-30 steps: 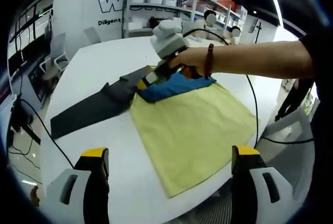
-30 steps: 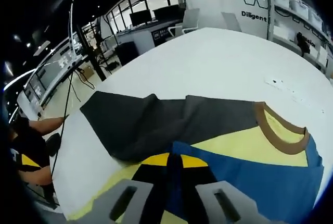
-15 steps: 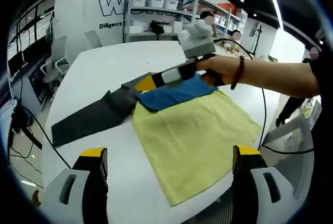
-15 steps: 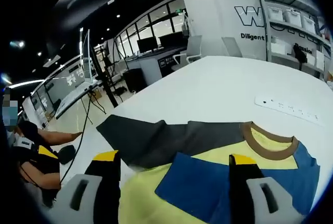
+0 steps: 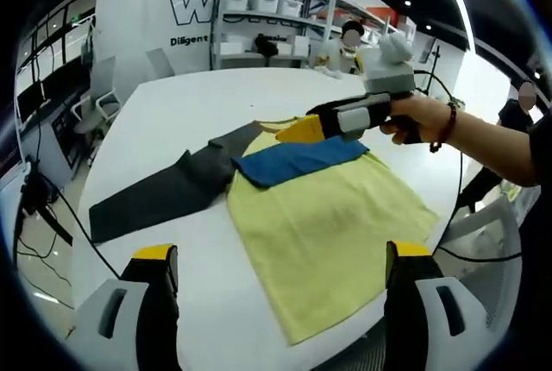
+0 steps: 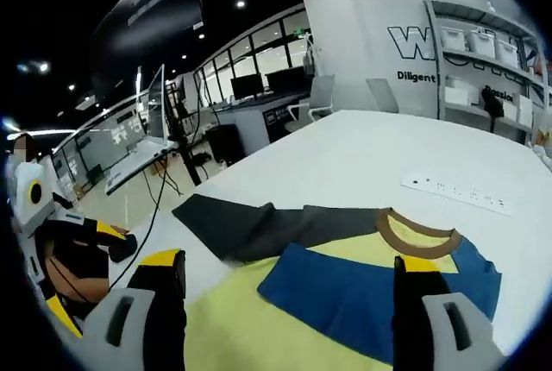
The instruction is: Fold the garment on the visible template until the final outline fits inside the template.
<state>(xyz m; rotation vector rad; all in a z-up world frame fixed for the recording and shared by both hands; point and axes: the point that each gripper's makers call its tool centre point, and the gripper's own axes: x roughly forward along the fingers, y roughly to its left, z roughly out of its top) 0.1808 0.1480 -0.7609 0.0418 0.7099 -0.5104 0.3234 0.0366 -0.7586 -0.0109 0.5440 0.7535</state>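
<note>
One blue sleeve point(image 5: 297, 160) folded over yellow garment point(image 5: 332, 233) on white desk point(image 5: 172, 112); dark sleeve point(image 5: 164, 191) outstretched. Both grippers, left gripper point(image 5: 280, 298) and right gripper point(image 6: 289, 306), open, empty. Next, likely: grasp dark sleeve, fold inward.

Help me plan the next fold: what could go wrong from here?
The yellow body reaches the table's near edge, so a tug could drag it off. The grey sleeve lies spread far to one side, well outside a compact outline. The folded blue sleeve lies loose and may flip open, with both the left gripper and the right gripper open.
</note>
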